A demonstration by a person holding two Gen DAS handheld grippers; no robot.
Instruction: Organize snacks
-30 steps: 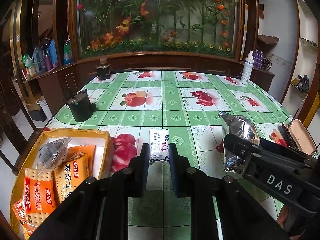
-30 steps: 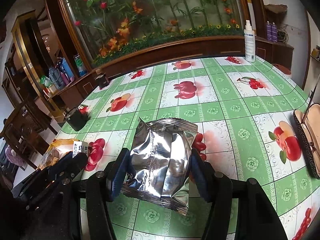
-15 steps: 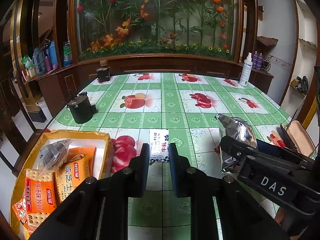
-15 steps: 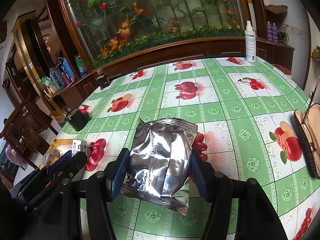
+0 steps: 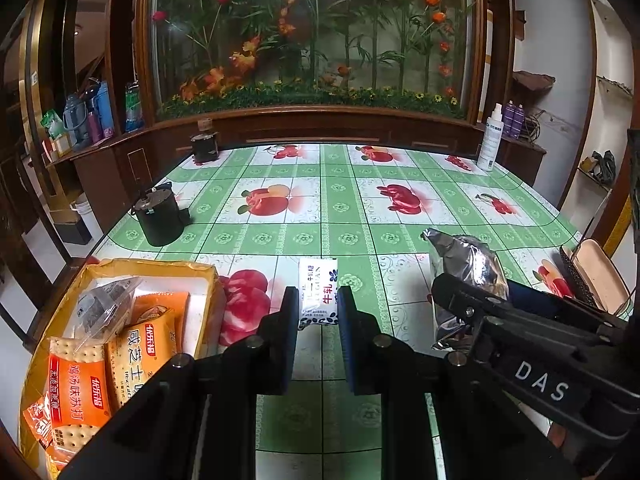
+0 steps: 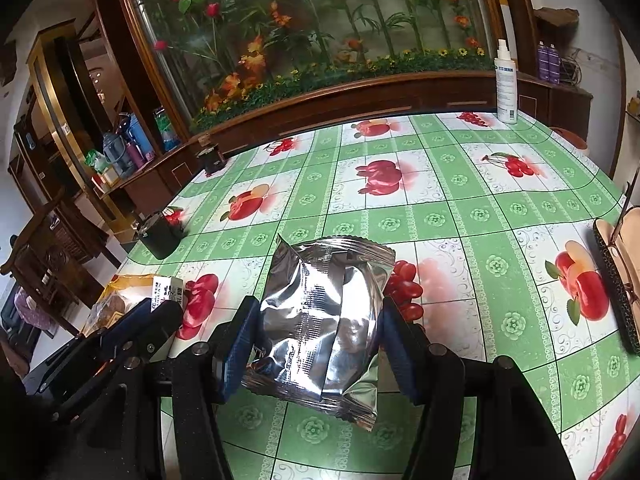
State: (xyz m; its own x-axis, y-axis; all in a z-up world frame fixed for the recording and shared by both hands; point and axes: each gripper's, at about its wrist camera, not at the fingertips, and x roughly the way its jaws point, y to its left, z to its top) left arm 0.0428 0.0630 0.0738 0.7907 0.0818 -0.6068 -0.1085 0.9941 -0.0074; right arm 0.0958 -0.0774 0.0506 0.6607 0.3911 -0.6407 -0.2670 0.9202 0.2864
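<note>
My left gripper (image 5: pixel 318 304) is shut on a small white packet (image 5: pixel 318 286) with red and blue print, held just above the green fruit-pattern tablecloth (image 5: pixel 348 236). To its left stands a yellow box (image 5: pixel 160 266) that holds orange cracker packs (image 5: pixel 78 388) and a clear packet (image 5: pixel 102 308). My right gripper (image 6: pixel 320 322) is shut on a crinkled silver foil bag (image 6: pixel 324 276), pads pressing both of its sides, above the table's near part. The left wrist view shows the silver foil bag (image 5: pixel 470 264) to the right of the white packet.
A black pot (image 5: pixel 160 216) stands near the left table edge and a small dark jar (image 5: pixel 204 146) at the far left corner. A white spray bottle (image 6: pixel 506 80) is at the far right. An open glasses case (image 6: pixel 618 280) lies by the right edge.
</note>
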